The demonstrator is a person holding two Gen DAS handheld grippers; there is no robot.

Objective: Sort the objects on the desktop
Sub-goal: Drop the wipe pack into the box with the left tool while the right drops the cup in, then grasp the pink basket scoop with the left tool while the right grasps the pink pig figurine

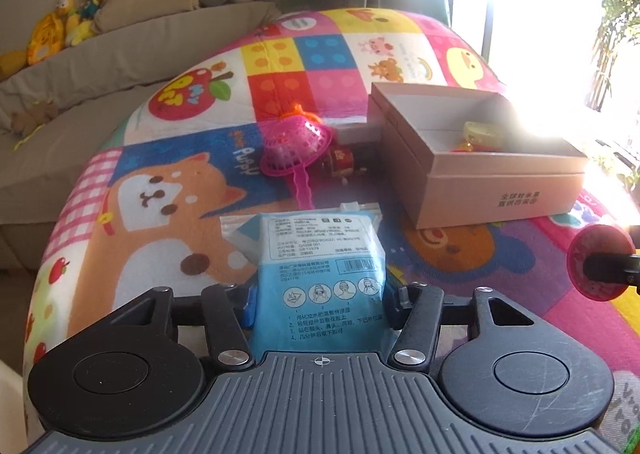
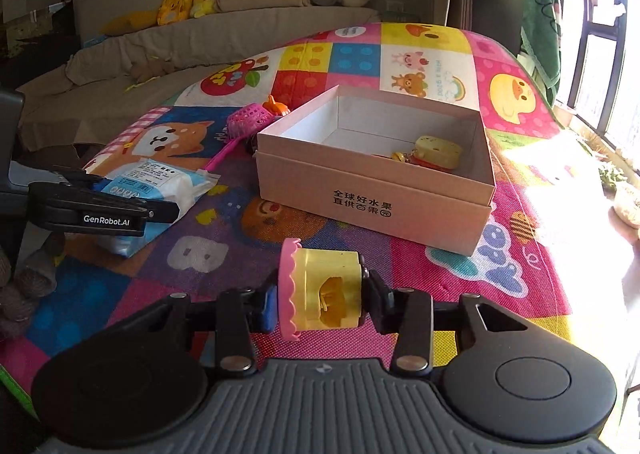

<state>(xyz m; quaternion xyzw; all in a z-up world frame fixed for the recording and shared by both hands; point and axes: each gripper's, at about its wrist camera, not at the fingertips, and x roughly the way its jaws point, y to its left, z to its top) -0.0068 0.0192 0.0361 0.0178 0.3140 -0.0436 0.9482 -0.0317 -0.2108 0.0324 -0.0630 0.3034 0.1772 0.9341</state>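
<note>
The left claw (image 1: 316,306) is closed on a blue-and-white packet of facial sheets (image 1: 320,266), its pads pressing both long edges; the packet's far end points to twelve o'clock over the cartoon play mat (image 1: 180,158). The right claw (image 2: 324,302) grips a small yellow toy with a pink scalloped lid (image 2: 320,286) — lid toward the left pad, held sideways just above the mat. At about one o'clock from it sits the open pink cardboard box (image 2: 372,190), with a yellow cheese-shaped toy (image 2: 438,152) in its right corner. A pink plastic scoop (image 2: 248,120) lies at the box's far-left corner — an orange toy (image 2: 276,105) just beside it.
</note>
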